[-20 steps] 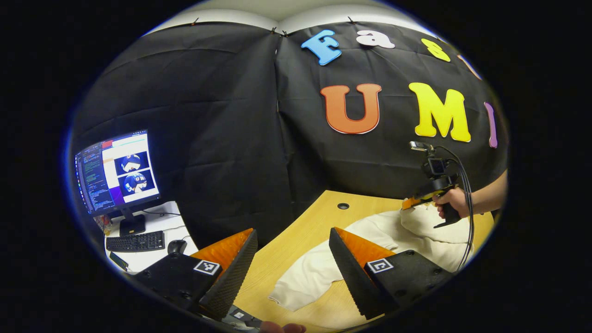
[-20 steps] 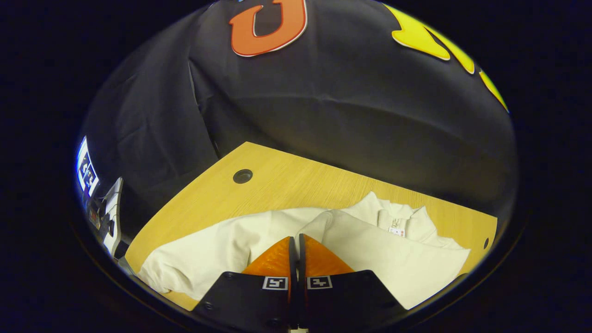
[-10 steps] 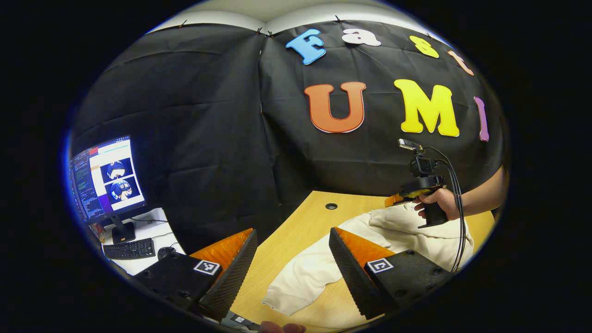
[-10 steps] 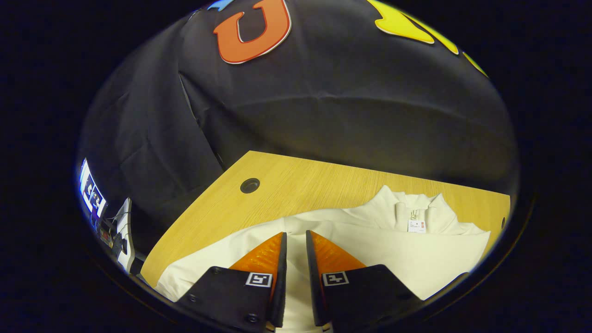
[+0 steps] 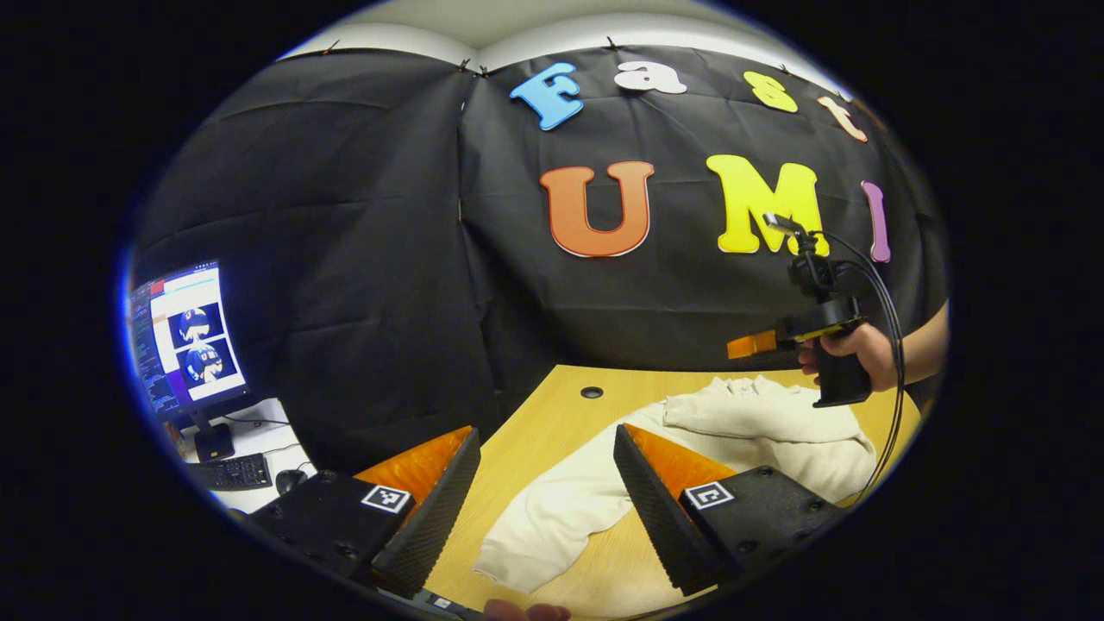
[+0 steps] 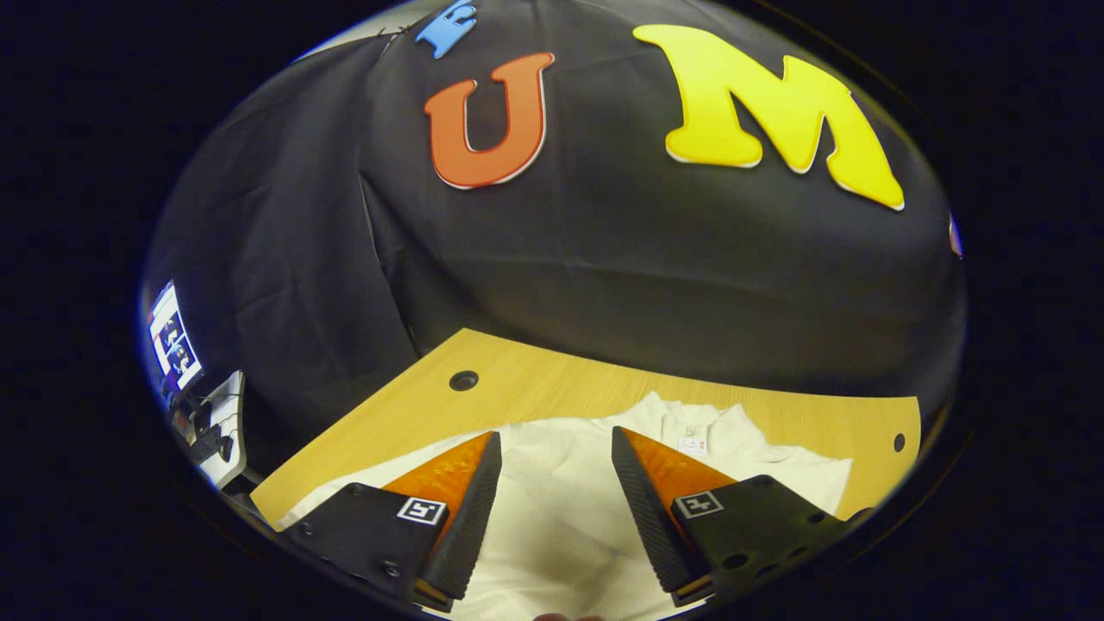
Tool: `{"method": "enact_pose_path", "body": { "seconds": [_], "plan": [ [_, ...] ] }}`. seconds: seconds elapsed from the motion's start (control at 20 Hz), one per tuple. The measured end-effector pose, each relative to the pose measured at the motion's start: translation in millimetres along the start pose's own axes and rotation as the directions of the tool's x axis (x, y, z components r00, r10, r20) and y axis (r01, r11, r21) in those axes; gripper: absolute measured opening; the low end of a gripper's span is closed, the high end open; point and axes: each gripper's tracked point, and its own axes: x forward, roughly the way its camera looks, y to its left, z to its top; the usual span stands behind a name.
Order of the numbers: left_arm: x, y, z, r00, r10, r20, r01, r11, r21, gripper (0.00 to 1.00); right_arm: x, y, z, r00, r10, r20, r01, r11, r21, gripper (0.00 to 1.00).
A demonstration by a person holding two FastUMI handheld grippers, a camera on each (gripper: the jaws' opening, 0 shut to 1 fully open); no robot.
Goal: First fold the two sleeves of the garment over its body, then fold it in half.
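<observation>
Nearest in the left gripper view, the left gripper [image 5: 543, 509] is hanging over the near edge of the table [image 5: 552, 414] with its fingers spread wide and holding nothing. Just past them the loose sleeve [image 5: 552, 526] is trailing toward that edge, away from the cream garment [image 5: 776, 431], so it looks like the one to fold now. To do it well, the fingers should be closing on the cuff end, lifting only a little and carrying it straight across the body so no slack bunches up.

Farther off, the right gripper [image 6: 552, 509] is hovering above the garment's middle, its fingers wide apart and gripping nothing.

The right gripper view is showing the collar [image 6: 690, 427] lying toward the far edge; the left gripper view is showing the hand [image 5: 854, 349] raised above the cloth, and what seems to be the other sleeve already laid across it.
</observation>
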Motion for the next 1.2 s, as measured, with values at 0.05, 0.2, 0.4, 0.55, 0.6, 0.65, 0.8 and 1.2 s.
{"method": "enact_pose_path", "body": {
  "seconds": [0.05,0.2,0.4,0.55,0.6,0.65,0.8,1.2],
  "plan": [
    [-3,-1,-3,1.0,-0.01,-0.001,0.01,1.0,0.001,0.99,-19,3,7,1.0,0.011,0.024,-0.011,1.0,0.001,0.8],
    [-12,5,-20,0.999,-0.024,-0.025,0.024,1.0,0.0,0.99,-69,9,16,0.997,0.046,0.066,-0.049,0.998,0.046,0.8],
    [-20,18,-53,0.996,-0.021,-0.084,0.025,0.999,0.048,0.99,-124,3,26,0.992,0.049,0.119,-0.054,0.998,0.036,0.81],
    [-27,27,-88,0.988,-0.038,-0.151,0.05,0.996,0.079,0.99,-157,1,23,0.99,0.05,0.129,-0.055,0.998,0.031,0.81],
    [-28,30,-100,0.984,-0.048,-0.173,0.063,0.995,0.083,0.99,-165,1,18,0.991,0.048,0.123,-0.053,0.998,0.04,0.81],
    [-28,31,-114,0.978,-0.059,-0.199,0.077,0.994,0.083,0.99,-173,0,15,0.992,0.046,0.117,-0.051,0.998,0.04,0.81],
    [-25,36,-157,0.956,-0.086,-0.279,0.109,0.992,0.07,0.99,-191,-7,5,0.995,0.029,0.1,-0.03,1.0,0.006,0.81],
    [3,46,-228,0.909,-0.134,-0.394,0.171,0.983,0.06,1.0,-209,-28,-14,0.996,-0.061,0.061,0.061,0.998,-0.008,0.81]
  ]
}}
